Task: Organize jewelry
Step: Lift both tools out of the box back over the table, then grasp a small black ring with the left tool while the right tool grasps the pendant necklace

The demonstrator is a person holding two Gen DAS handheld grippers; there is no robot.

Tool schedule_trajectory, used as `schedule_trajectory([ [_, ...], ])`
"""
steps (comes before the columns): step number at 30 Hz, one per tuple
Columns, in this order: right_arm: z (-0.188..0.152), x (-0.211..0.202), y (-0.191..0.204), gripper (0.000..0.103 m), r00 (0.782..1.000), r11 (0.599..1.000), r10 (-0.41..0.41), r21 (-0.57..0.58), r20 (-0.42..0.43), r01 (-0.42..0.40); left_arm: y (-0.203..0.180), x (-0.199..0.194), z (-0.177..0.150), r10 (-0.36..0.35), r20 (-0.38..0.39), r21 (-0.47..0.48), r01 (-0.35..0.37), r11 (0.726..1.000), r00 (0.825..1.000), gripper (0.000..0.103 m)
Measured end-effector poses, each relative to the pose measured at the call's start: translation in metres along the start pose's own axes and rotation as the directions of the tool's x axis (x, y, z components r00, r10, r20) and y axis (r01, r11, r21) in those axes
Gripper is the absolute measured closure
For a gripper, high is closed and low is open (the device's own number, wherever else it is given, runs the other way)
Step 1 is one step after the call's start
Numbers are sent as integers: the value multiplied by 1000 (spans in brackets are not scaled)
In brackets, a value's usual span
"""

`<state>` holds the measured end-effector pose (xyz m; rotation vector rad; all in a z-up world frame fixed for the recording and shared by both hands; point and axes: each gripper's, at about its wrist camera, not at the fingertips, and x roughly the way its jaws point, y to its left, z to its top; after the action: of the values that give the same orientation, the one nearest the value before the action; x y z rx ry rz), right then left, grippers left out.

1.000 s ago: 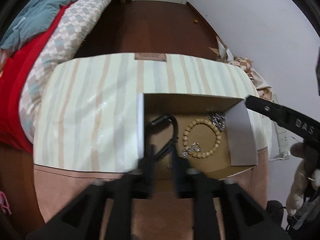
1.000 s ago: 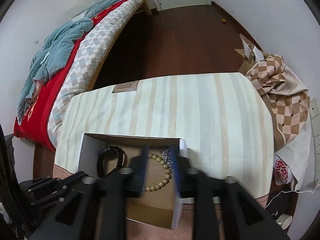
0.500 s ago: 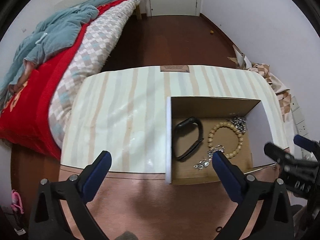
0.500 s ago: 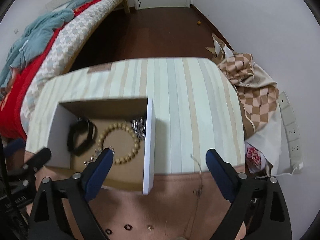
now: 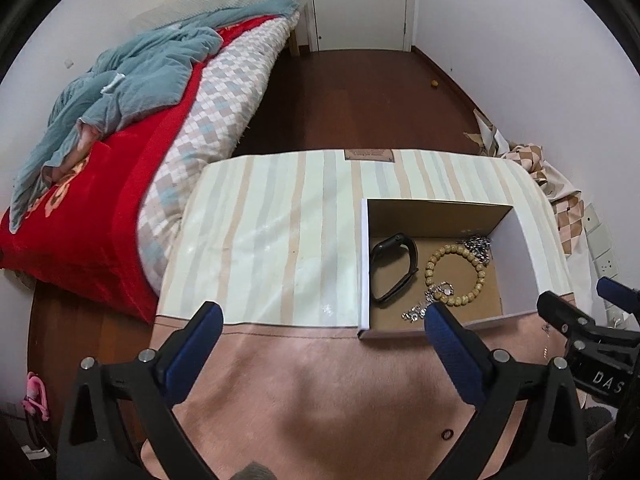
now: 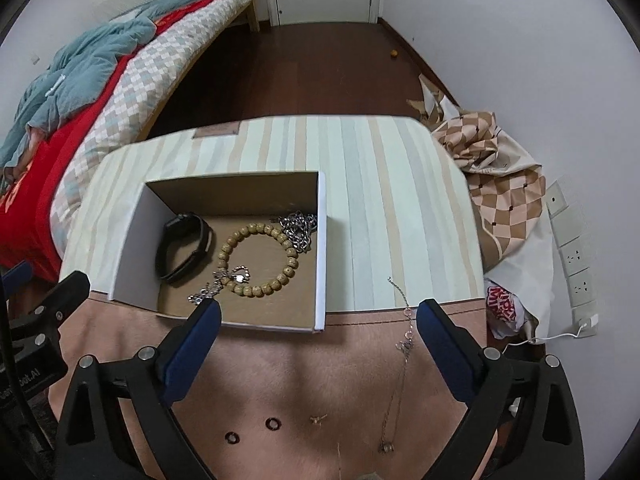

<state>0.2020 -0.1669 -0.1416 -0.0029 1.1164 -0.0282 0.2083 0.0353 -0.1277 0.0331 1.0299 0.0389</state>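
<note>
An open cardboard box (image 5: 520, 236) (image 6: 322, 240) sits on the striped cloth table. Inside lie a black wristband (image 5: 394, 266) (image 6: 184, 252), a wooden bead bracelet (image 5: 456, 274) (image 6: 258, 260), a silver chain (image 5: 478, 245) (image 6: 298, 226) and a small silver piece (image 5: 428, 306) (image 6: 220, 284). On the cloth near the right gripper lie a thin chain necklace (image 6: 402, 340), two small dark rings (image 6: 273, 424) and a small earring (image 6: 318, 419). My left gripper (image 5: 320, 316) is open and empty, left of the box's front. My right gripper (image 6: 318, 316) is open and empty above the box's near right corner.
A bed with a red blanket (image 5: 92, 200) and checked quilt stands to the left. A checked cloth heap (image 6: 500, 184) and wall sockets (image 6: 576, 256) are on the right. Dark wooden floor (image 5: 352, 96) runs to a white door behind the table.
Both grippers have opened from shut and pulled back and up from the box. The views now take in the whole box and table front.
</note>
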Motion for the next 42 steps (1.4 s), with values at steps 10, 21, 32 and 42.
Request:
schedule_trajectory([
  [10, -19, -70, 6, 4, 994, 1000, -20, -12, 110, 22, 8, -60, -23, 17, 92, -7, -17, 1000, 996, 0],
  [21, -46, -110, 1, 4, 989, 1000, 13, -1, 149, -13, 5, -92, -44, 37, 130, -24, -34, 999, 991, 0],
  [32, -110, -49, -78, 4, 999, 977, 20, 213, 31, -27, -23, -9, -98, 55, -29, -4, -56, 998, 998, 0],
  [42, -141, 30, -96, 33, 998, 985, 28, 170, -47, -20, -44, 36, -117, 81, -102, 48, -77, 996, 991, 0],
])
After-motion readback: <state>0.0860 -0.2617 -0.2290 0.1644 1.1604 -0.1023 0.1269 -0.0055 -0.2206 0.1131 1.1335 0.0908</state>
